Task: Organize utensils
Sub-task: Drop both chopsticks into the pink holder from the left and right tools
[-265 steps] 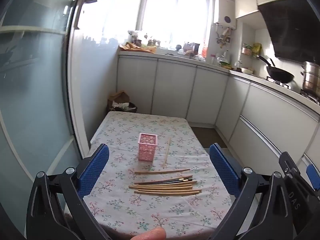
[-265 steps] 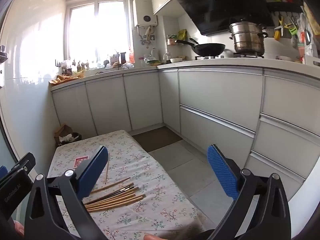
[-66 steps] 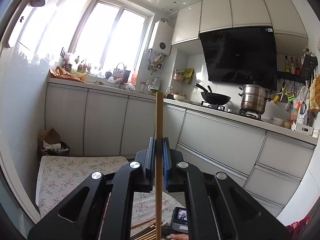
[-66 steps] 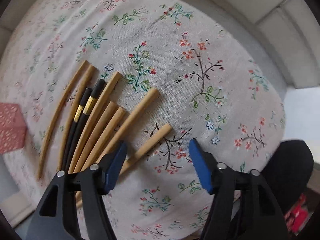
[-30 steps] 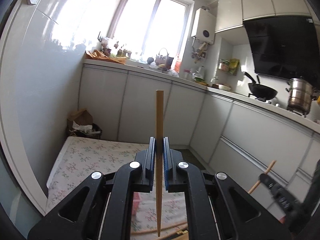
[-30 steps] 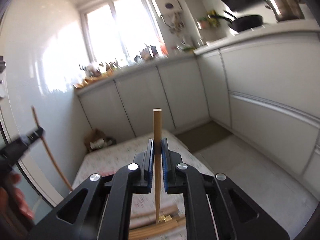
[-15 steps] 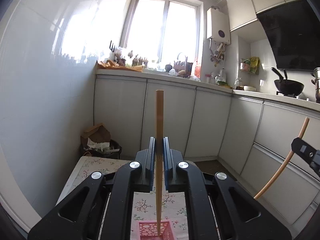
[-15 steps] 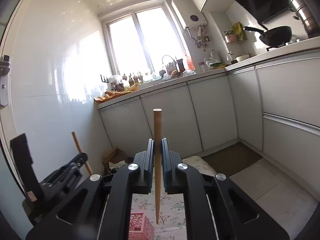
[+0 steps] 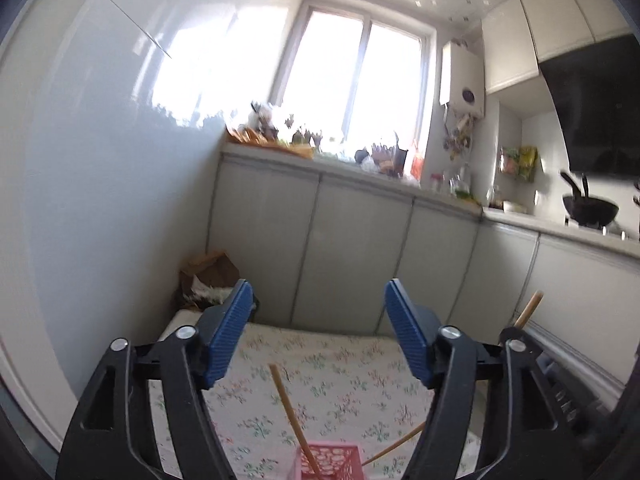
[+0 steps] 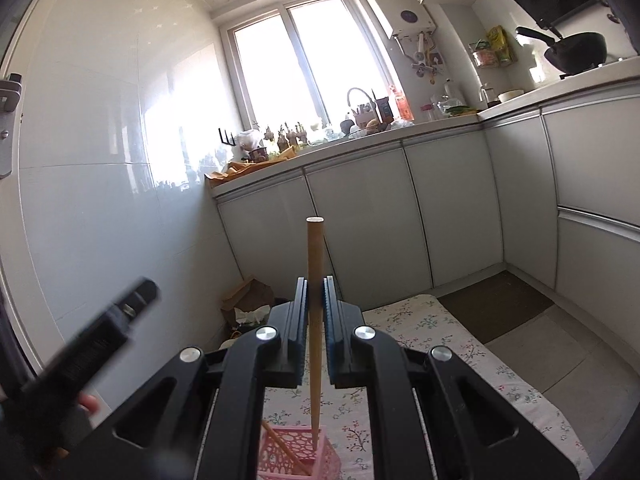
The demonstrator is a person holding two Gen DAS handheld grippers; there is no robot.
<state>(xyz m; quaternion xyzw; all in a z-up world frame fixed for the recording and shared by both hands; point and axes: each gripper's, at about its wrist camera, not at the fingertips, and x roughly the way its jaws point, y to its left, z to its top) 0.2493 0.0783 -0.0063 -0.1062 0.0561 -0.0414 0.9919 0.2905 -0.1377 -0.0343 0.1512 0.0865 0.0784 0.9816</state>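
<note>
My left gripper (image 9: 318,328) is open and empty above the pink lattice holder (image 9: 330,462). A wooden chopstick (image 9: 292,416) stands tilted inside that holder. My right gripper (image 10: 316,324) is shut on a wooden chopstick (image 10: 315,320), held upright with its lower tip at the rim of the pink holder (image 10: 298,456). The first chopstick (image 10: 280,442) leans inside the holder. The left gripper shows blurred at the left of the right wrist view (image 10: 92,352).
The floral tablecloth table (image 9: 348,372) lies below. Another chopstick (image 9: 394,446) lies on it right of the holder. Grey cabinets (image 10: 440,208) line the back and right. A cardboard box (image 10: 248,298) sits on the floor behind the table.
My left gripper has opened and let go of its chopstick, which now stands in the pink holder. My right gripper has brought its chopstick down to the holder's rim.
</note>
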